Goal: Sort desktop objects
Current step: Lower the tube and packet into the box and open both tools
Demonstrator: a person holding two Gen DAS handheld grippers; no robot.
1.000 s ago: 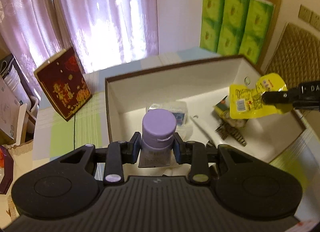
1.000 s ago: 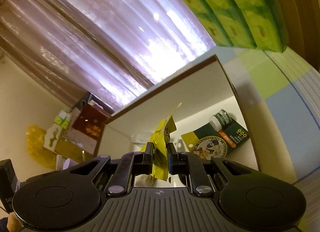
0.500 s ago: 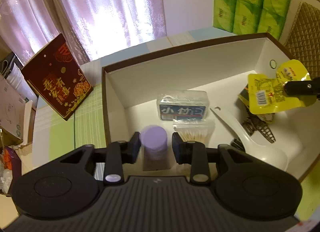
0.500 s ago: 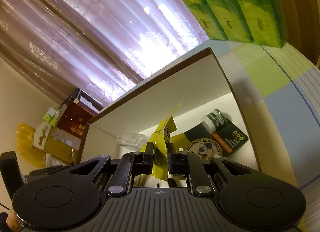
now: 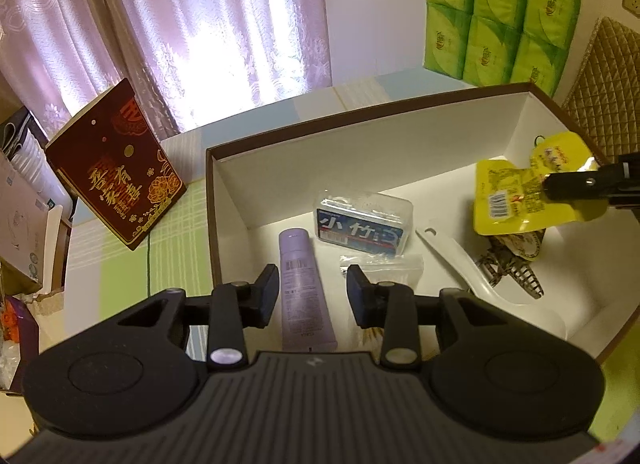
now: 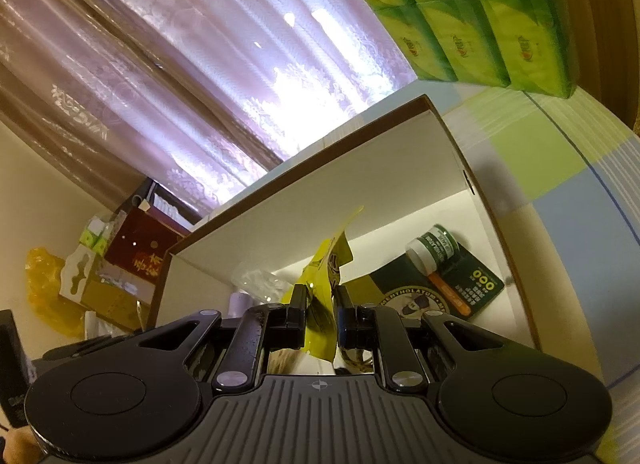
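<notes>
The purple tube [image 5: 301,284] is seen lying flat in the box [image 5: 360,135], between the spread fingers of the left gripper [image 5: 312,296], untouched. The yellow packet [image 6: 326,296] is clamped by the right gripper [image 6: 322,314].

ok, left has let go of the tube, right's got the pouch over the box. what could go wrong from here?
1. The right gripper pinches the yellow pouch near one edge; it dangles and could slip out or land off target.
2. Below it sit the white spoon and a striped clip; a dropped pouch may bury them.
3. The left gripper, open, straddles the purple tube; a careless retreat could nudge it.
</notes>
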